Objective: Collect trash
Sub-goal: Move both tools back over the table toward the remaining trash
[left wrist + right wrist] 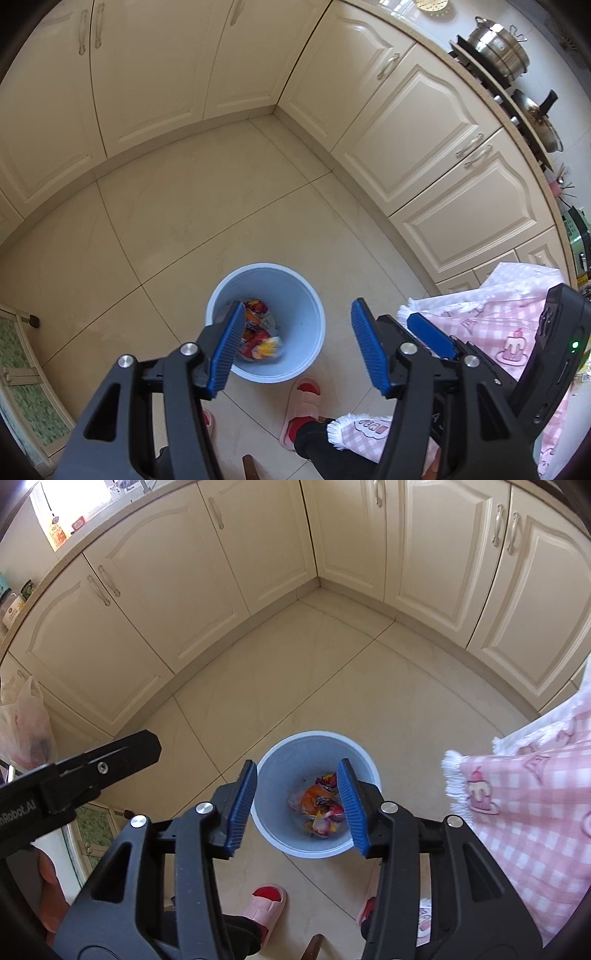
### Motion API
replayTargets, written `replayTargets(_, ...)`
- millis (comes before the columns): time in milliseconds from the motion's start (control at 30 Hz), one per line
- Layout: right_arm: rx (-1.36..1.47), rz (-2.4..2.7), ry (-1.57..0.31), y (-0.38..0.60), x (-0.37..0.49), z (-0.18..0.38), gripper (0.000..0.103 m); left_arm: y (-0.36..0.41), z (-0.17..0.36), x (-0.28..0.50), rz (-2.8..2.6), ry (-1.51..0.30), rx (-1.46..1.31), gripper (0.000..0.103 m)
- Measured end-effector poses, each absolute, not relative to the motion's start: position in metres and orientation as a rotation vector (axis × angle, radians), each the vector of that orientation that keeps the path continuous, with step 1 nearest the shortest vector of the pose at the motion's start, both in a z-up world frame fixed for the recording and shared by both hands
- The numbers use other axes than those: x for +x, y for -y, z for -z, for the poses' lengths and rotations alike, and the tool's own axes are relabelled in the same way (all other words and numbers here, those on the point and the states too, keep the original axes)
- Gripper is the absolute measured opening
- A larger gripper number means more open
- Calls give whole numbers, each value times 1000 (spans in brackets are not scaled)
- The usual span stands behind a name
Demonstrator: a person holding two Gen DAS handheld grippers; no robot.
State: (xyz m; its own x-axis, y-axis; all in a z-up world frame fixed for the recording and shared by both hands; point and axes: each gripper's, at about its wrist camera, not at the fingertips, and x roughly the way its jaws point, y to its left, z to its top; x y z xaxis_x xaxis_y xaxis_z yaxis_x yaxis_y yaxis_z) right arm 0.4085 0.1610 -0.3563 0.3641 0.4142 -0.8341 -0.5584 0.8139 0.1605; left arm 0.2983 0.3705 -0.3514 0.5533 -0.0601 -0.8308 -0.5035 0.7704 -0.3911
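A light blue bin stands on the tiled kitchen floor, with colourful snack wrappers lying in its bottom. My left gripper hangs above the bin, open and empty. In the right wrist view the same bin and wrappers lie directly below my right gripper, which is also open and empty. The right gripper's blue pad shows at the right of the left wrist view, and the left gripper's black body at the left of the right wrist view.
Cream cabinets line the corner behind the bin. A pink checked cloth hangs at the right. The person's pink slippers stand just in front of the bin. A plastic bag hangs at the left. Pots sit on the stove.
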Motion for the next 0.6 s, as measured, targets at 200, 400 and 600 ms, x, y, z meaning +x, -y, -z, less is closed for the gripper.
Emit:
replayTargets(200, -135, -597, -923, -127, 388, 303, 46, -347, 305, 287, -221, -898, -617, 59)
replayTargets(400, -126, -529, -782, -70, 350, 237, 47, -306, 242, 272, -129, -793, -547, 61)
replayTargets(600, -88, -423, -649, 15, 312, 181, 50, -231, 187, 263, 12, -711, -464, 66)
